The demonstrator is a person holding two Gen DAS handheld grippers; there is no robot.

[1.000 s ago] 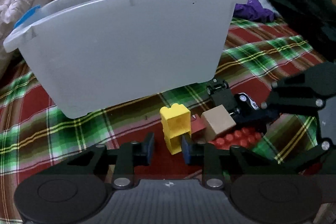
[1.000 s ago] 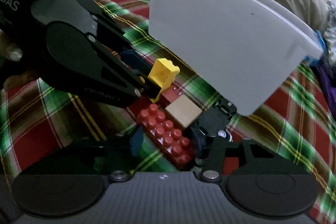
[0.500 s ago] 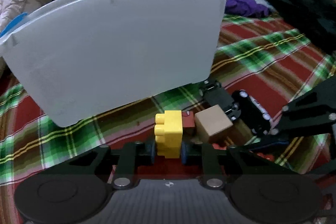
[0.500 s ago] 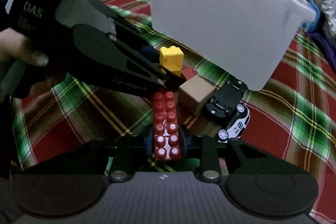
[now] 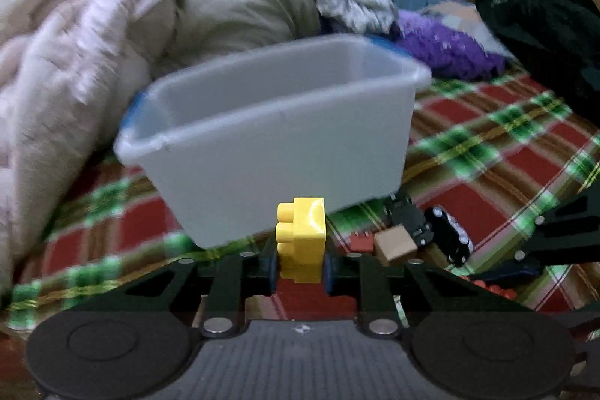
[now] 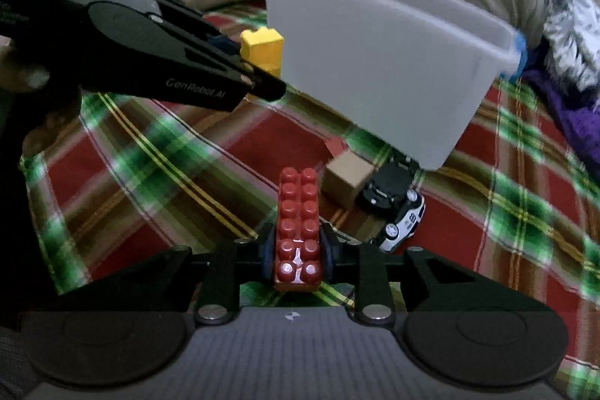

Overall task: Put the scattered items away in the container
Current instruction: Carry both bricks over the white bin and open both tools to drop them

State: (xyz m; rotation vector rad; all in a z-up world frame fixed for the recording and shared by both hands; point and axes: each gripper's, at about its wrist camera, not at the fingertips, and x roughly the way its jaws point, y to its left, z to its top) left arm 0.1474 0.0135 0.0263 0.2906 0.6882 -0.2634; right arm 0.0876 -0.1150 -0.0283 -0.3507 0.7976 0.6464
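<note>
Because each gripper pinches its load by only 2 small pads, the nearest risk is a slip. The left gripper point(image 5: 300, 267) is clamped narrow on the yellow brick point(image 5: 301, 238), which stands up between the fingers with most of its body above the pads; a jolt could tip it out. The right gripper point(image 6: 296, 257) is closed on the near end of the long red brick point(image 6: 299, 227), so the rest juts forward past the fingertips and could lever loose or swing. Just beyond the right fingertips, on the plaid blanket point(image 6: 525, 212), lie the wooden cube point(image 6: 348, 177) and the toy car point(image 6: 397, 208), still to be collected. Farther ahead stands the grey container point(image 5: 285, 152), open at the top. Its near wall rises above both bricks, so a low approach would likely knock a brick against the rim.
</note>
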